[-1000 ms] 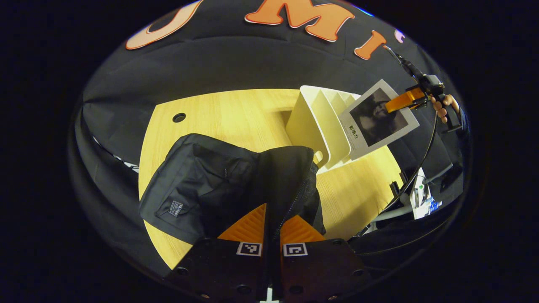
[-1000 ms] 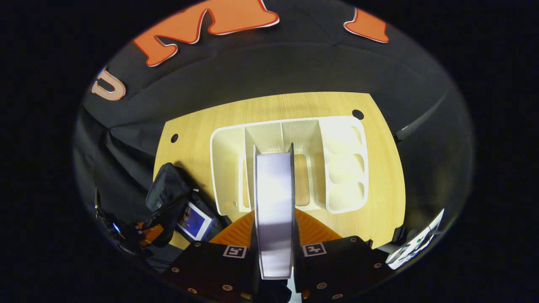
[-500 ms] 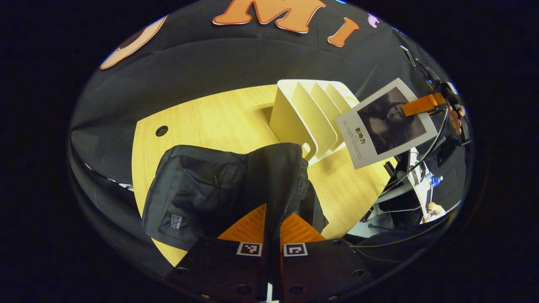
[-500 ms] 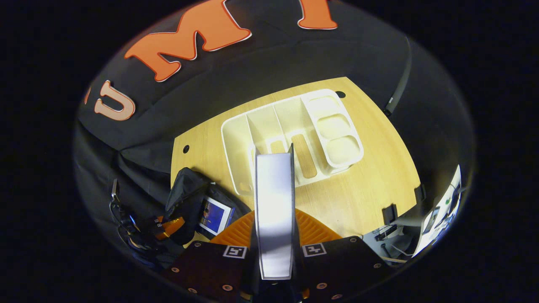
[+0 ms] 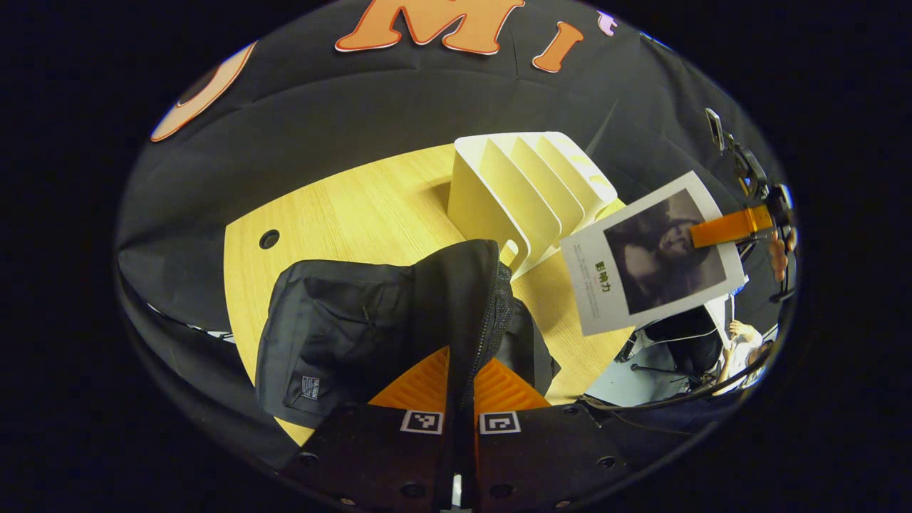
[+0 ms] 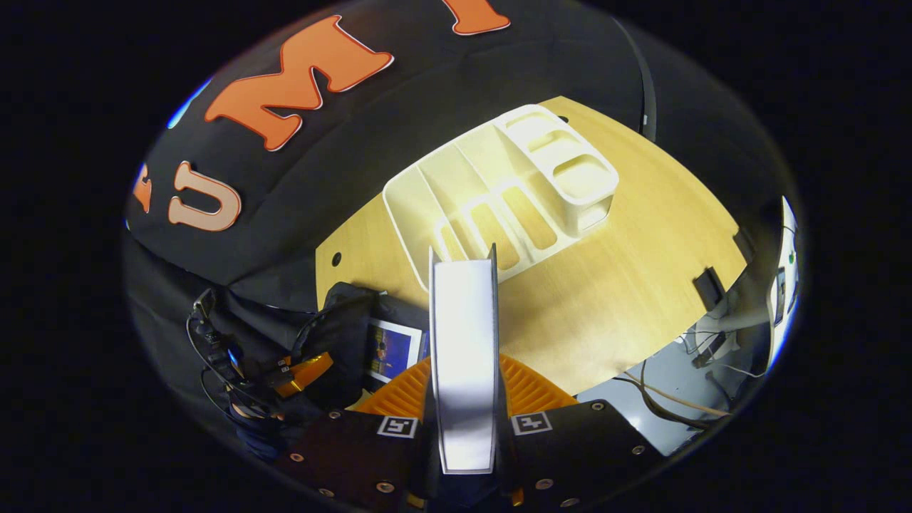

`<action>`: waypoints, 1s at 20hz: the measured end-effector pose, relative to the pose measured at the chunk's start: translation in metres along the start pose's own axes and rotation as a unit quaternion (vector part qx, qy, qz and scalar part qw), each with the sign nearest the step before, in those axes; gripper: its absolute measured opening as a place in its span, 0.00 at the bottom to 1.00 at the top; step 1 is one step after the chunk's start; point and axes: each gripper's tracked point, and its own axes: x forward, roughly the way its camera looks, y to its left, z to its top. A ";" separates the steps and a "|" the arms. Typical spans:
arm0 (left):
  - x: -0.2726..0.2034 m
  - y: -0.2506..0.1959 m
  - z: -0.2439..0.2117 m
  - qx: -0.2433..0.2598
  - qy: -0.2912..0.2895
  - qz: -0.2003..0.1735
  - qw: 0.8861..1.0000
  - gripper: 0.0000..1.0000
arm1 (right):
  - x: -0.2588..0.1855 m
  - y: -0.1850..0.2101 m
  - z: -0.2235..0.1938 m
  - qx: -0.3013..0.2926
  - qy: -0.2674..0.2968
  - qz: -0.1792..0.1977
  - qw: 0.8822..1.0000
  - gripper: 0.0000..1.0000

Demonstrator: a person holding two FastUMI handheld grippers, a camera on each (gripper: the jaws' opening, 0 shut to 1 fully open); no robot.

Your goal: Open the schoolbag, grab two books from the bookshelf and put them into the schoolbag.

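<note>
left gripper [image 5: 459, 381]: fingers closed on the zipper edge of the black schoolbag [image 5: 370, 328], holding its mouth up off the wooden table [image 5: 370, 206]. right gripper [image 6: 463, 385]: fingers closed on a white-covered book [image 6: 463, 356], held edge-on in the air, clear of the white bookshelf [image 6: 499, 192] ahead of it. a blue-covered book [image 6: 390, 350] already sits inside the bag, low and left of the right fingers. step in hand, by judgement: carrying the second book to the bag. next move calls for swinging left, lowering the book into the held-open mouth, then releasing.
</note>
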 end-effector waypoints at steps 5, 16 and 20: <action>-0.017 0.002 0.002 0.003 -0.010 0.015 1.000 0.05 | 0.036 0.021 -0.024 0.023 0.008 0.049 0.999 0.33; -0.026 -0.004 0.008 -0.004 -0.029 0.024 0.999 0.05 | 0.091 0.084 -0.070 0.034 0.038 0.165 0.985 0.33; -0.028 -0.010 0.009 0.001 -0.036 0.022 0.999 0.05 | 0.130 0.120 -0.074 0.038 0.033 0.199 0.979 0.33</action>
